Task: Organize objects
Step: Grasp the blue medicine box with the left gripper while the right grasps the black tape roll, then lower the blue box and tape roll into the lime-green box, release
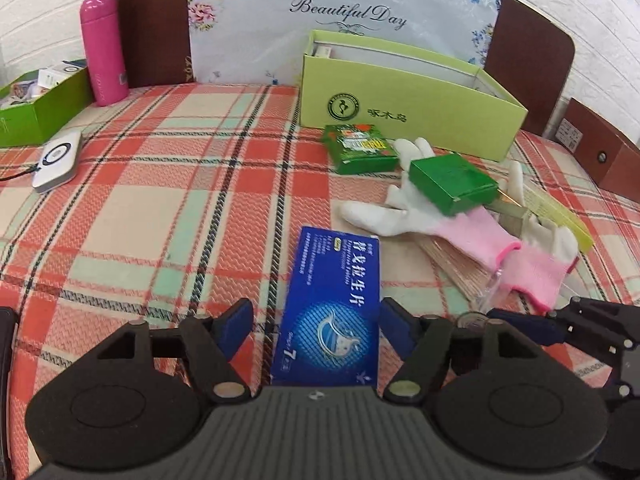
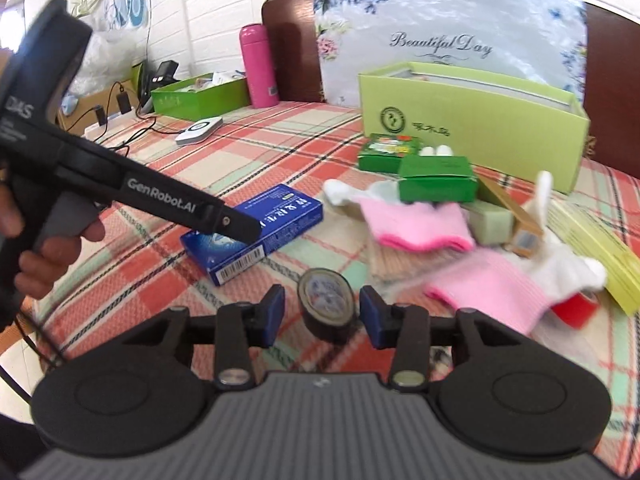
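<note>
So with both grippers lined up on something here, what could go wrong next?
1. The left gripper straddles the blue box off-centre, one pad nearly touching; closing may twist or push the box rather than grip it.
2. The right gripper brackets the tape roll with small gaps; standing on edge, it might roll away or tip.
3. The two grippers work close together and could bump.

Bright, even light; fisheye-bent, softly blurred edges

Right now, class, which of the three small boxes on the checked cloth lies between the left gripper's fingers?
The blue box. It lies alone on the cloth between the open left gripper, while the two green boxes lie farther back by the gloves.
</note>
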Demonstrator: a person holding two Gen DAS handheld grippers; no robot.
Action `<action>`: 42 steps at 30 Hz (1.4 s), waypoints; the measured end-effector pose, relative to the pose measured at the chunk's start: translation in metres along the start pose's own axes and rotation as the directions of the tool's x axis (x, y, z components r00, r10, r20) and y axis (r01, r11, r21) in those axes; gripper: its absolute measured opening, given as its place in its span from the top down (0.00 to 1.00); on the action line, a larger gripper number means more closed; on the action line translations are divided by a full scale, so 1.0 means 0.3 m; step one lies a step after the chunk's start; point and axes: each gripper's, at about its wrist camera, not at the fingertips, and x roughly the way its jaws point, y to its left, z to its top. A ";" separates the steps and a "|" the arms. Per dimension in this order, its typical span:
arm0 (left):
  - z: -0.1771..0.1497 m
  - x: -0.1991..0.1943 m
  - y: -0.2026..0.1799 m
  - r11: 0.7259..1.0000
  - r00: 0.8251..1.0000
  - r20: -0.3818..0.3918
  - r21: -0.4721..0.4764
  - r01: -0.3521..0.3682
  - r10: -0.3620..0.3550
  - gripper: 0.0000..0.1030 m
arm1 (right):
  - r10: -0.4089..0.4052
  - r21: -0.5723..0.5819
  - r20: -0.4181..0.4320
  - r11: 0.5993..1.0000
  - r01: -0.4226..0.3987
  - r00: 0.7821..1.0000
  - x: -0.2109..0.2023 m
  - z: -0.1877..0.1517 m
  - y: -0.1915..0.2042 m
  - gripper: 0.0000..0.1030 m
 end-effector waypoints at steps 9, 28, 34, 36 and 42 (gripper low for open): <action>0.009 0.087 -0.062 0.996 0.999 -0.037 0.083 -0.032 0.035 0.28 | -0.021 0.014 -0.017 1.000 0.021 1.000 -0.011 -0.021 0.002 0.68; 0.086 -0.016 -0.078 0.996 0.994 0.074 0.054 0.071 -0.075 0.43 | -0.008 0.037 0.055 0.999 0.006 0.998 -0.097 0.057 -0.049 0.71; 0.207 -0.053 -0.133 0.988 0.978 0.154 0.091 0.127 -0.140 0.43 | -0.067 0.066 0.143 0.996 0.058 0.987 -0.151 0.168 -0.153 0.71; 0.256 -0.054 -0.152 0.985 0.972 0.177 0.104 0.137 -0.154 0.43 | -0.100 0.073 0.168 0.993 0.089 0.981 -0.158 0.211 -0.192 0.71; 0.413 -0.040 -0.211 0.980 0.955 0.246 0.152 0.133 -0.167 0.43 | -0.184 0.100 0.225 0.981 0.165 0.957 -0.141 0.335 -0.315 0.71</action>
